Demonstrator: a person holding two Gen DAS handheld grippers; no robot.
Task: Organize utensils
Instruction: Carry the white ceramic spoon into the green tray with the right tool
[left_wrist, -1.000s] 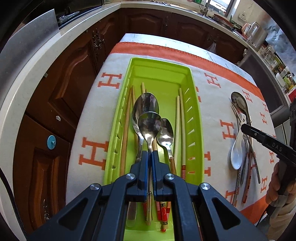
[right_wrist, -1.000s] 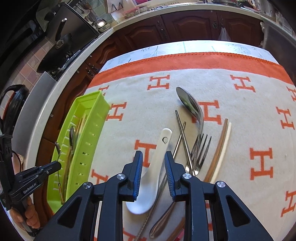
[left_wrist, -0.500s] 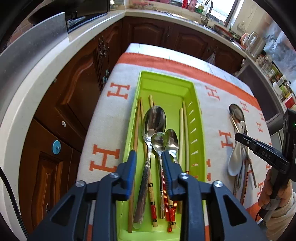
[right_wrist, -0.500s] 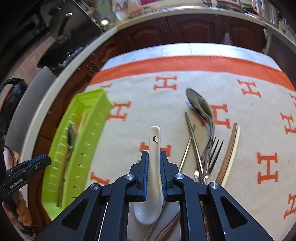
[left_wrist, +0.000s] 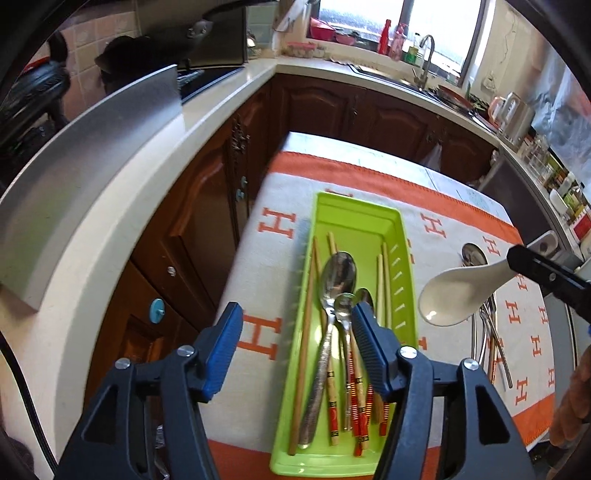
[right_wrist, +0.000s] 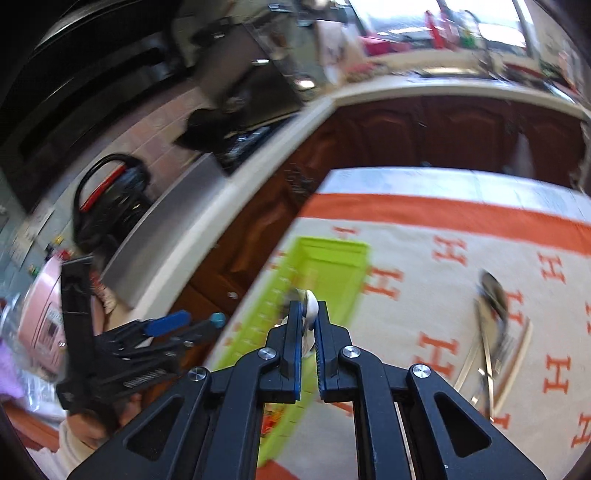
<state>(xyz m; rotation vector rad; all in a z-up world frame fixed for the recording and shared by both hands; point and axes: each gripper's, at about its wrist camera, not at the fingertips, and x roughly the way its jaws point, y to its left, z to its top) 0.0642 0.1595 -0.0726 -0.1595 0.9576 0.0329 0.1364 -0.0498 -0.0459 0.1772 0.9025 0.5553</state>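
The step in hand looks like carrying the white ceramic spoon (left_wrist: 460, 295) over to the green tray (left_wrist: 400, 280), and doing it well probably means bringing it in level above the tray's right wall, turning it to lie along the tray's length, and lowering it onto the spoons (left_wrist: 338, 280) and chopsticks (left_wrist: 308, 332) already inside before letting go. On the left, the left gripper (left_wrist: 297, 350) hangs over the near end of the tray with its fingers wide apart, holding and touching nothing. To the right, the right gripper (right_wrist: 308, 321) has its fingers pressed together on the white spoon's handle, the bowl held in the air just right of the tray. Farther right, more cutlery (left_wrist: 491, 332) lies on the bench's orange-lettered cloth (left_wrist: 436, 229).
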